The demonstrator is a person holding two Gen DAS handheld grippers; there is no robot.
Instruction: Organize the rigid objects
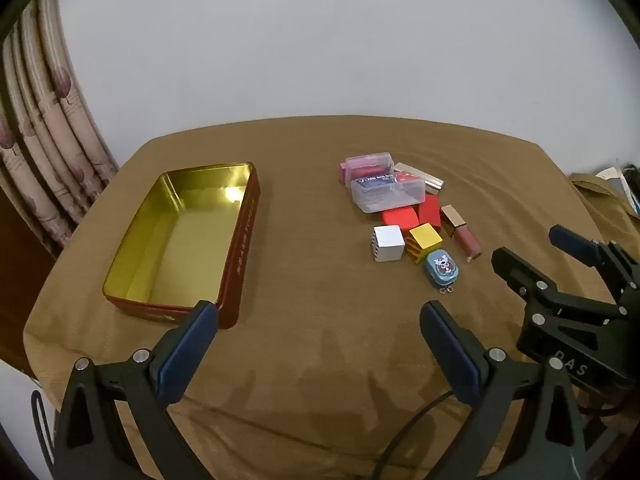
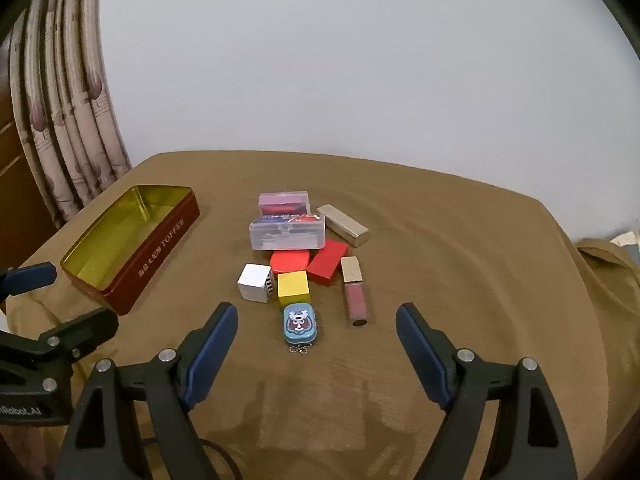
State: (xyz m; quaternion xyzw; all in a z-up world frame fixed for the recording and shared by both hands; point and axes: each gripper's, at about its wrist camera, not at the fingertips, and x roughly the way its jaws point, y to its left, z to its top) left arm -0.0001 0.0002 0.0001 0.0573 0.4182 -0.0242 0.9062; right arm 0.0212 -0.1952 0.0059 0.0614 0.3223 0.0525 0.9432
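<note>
While clustered right of the open red toffee tin [image 2: 132, 258], small boxes, cubes, lip gloss [image 2: 355, 298] and blue mini tin [image 2: 301, 324] lie on brown cloth [image 2: 440, 280], left gripper [image 1: 318, 344] and right gripper [image 2: 316, 344] both spread wide, holding nothing.

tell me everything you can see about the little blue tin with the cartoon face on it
The little blue tin is a small rounded-rectangle case, apparently metal, with a cartoon animal face printed on its lid. It lies flat and closed on the brown tablecloth, nearest the grippers at the front of the pile. A short ball chain trails from its near end. Its far end sits right against the yellow cube, possibly touching. Neither gripper touches it.
</note>
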